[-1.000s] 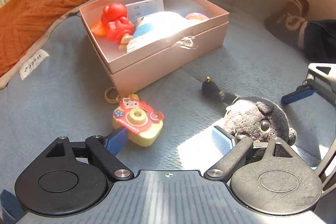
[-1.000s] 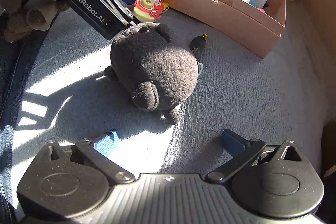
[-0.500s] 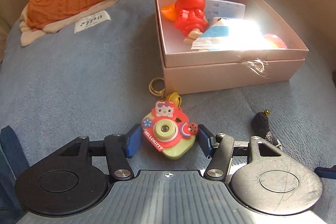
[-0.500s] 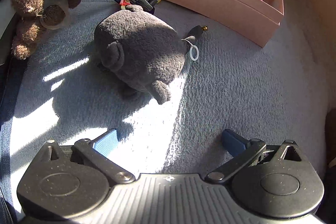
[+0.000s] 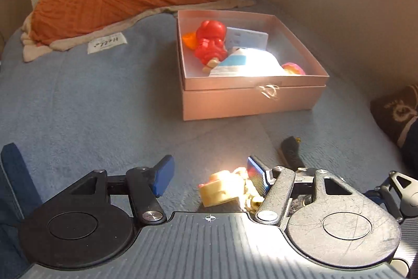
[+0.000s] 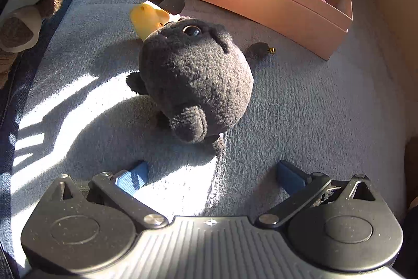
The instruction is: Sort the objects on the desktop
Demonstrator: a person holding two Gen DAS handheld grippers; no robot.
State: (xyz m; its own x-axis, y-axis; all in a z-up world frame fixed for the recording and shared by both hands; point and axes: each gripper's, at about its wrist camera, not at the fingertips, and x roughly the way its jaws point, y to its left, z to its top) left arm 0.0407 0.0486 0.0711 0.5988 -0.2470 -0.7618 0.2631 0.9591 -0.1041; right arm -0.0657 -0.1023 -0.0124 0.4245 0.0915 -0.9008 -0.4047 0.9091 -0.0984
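Toy camera [image 5: 222, 191]: tipped over on the blue blanket [image 5: 78, 109], well in front of the near wall of the pink box [image 5: 248, 101], not yet inside.

Left tool [image 5: 210, 177]: jaws opening, toy camera between them. Resting against the pad farther from the box's left corner, clear of the other pad. No grip at present.

Right tool [image 6: 211, 177]: jaws spread wide, nothing between. Aimed at the grey plush [image 6: 196, 80], which sits nearer than the box, just beside the toy camera.

Handling, judged by looks: small, light, hard moulded plastic or rubber. Stiff enough for a firm pinch, probably smooth and apt to squirt out or roll, given the rounded corners and raised lens. Keyring at one end loose, likely to dangle.

Best hold: across the two flat sides of the yellow body, pads square to them, low on the body. Avoid the lens, the decorated face and the ring.
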